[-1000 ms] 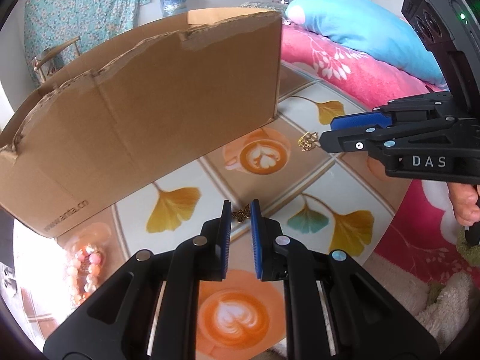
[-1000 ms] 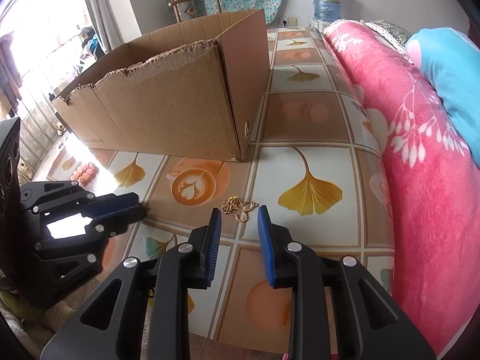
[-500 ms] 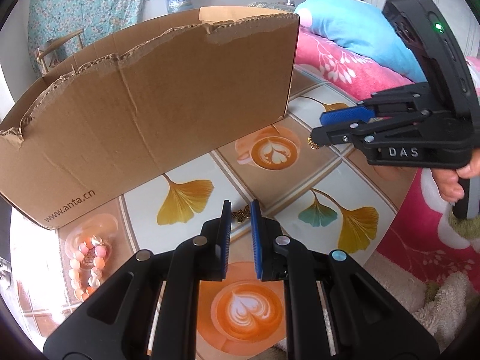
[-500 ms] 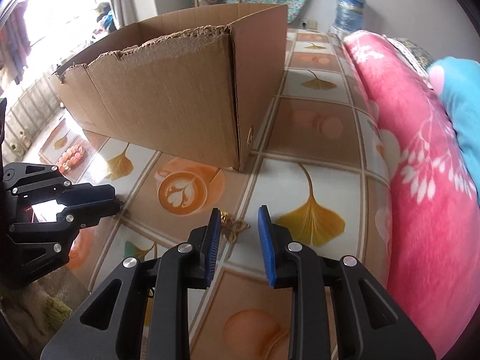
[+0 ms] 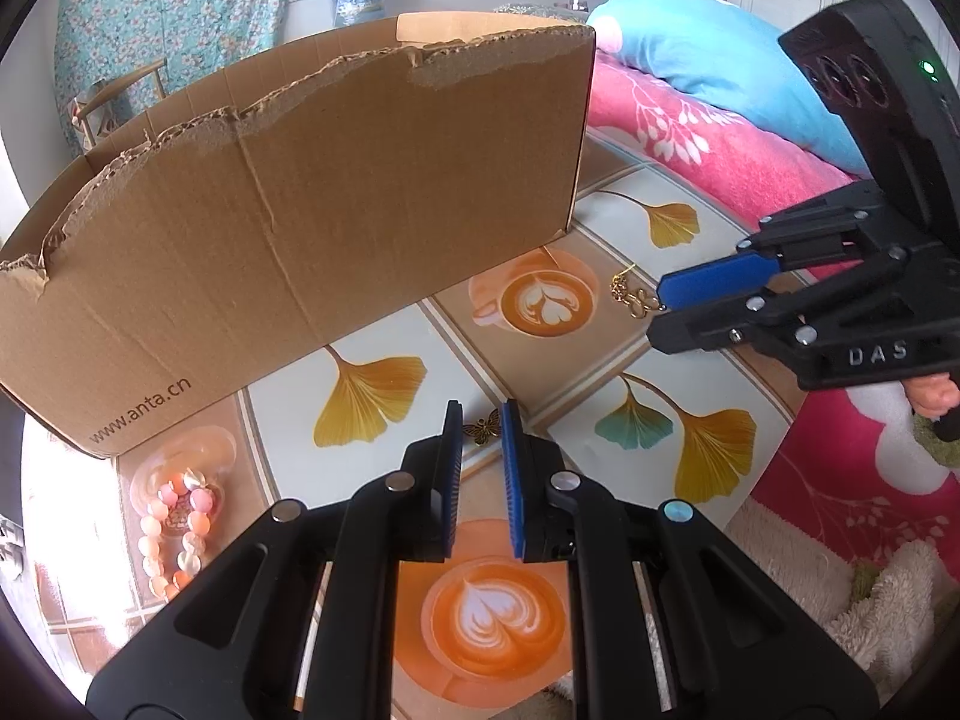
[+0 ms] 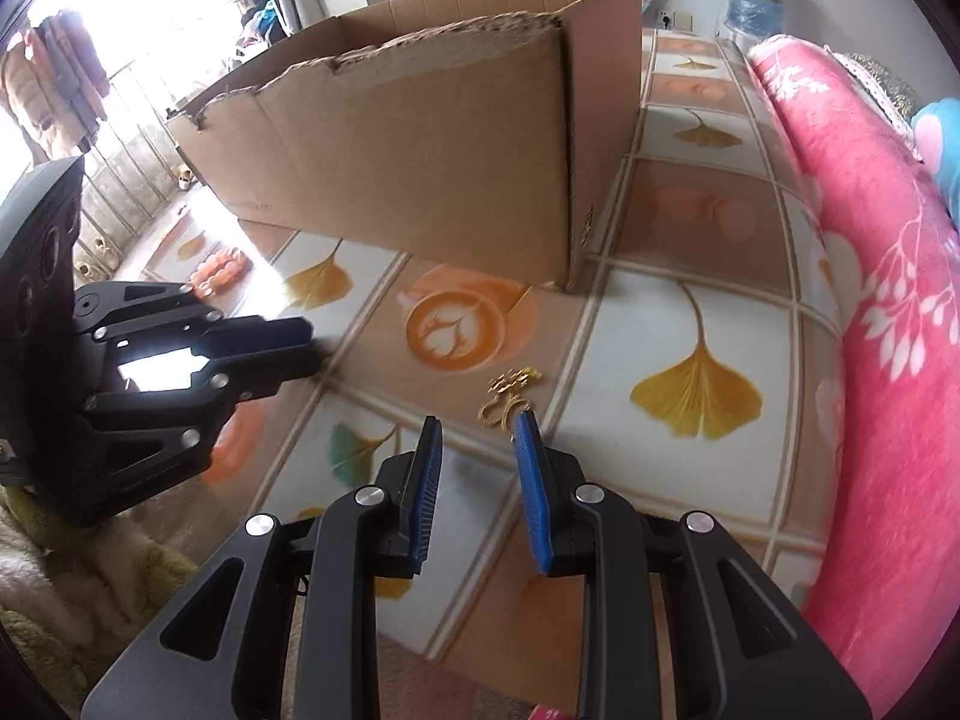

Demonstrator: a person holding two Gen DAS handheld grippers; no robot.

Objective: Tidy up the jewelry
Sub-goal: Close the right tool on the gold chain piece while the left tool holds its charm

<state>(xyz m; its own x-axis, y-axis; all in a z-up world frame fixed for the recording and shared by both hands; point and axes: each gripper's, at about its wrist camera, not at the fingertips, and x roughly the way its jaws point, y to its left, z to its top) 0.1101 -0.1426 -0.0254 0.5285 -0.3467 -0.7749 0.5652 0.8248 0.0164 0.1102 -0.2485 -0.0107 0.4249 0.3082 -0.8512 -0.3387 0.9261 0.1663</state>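
Observation:
A small bronze butterfly charm (image 5: 485, 427) sits pinched between the blue pads of my left gripper (image 5: 482, 417), which is shut on it just above the patterned floor mat (image 5: 384, 330). A gold chain piece (image 6: 510, 396) lies on the mat right in front of my right gripper (image 6: 478, 426), close to its right fingertip. That gripper is open with nothing between its pads. In the left wrist view the gold chain piece (image 5: 633, 294) lies just left of the right gripper (image 5: 657, 315). A torn cardboard box (image 5: 300, 210) stands open-topped behind both.
A pink and orange bead bracelet (image 5: 174, 528) lies on the mat by the box's near left corner. A pink floral blanket (image 6: 870, 300) and a blue pillow (image 5: 708, 66) bound the right side. A fluffy rug (image 5: 870, 588) lies at the mat's near edge.
The right gripper has rolled and shifted, so the gold chain piece now sits by its right fingertip instead of centred ahead. The left gripper keeps the butterfly charm.

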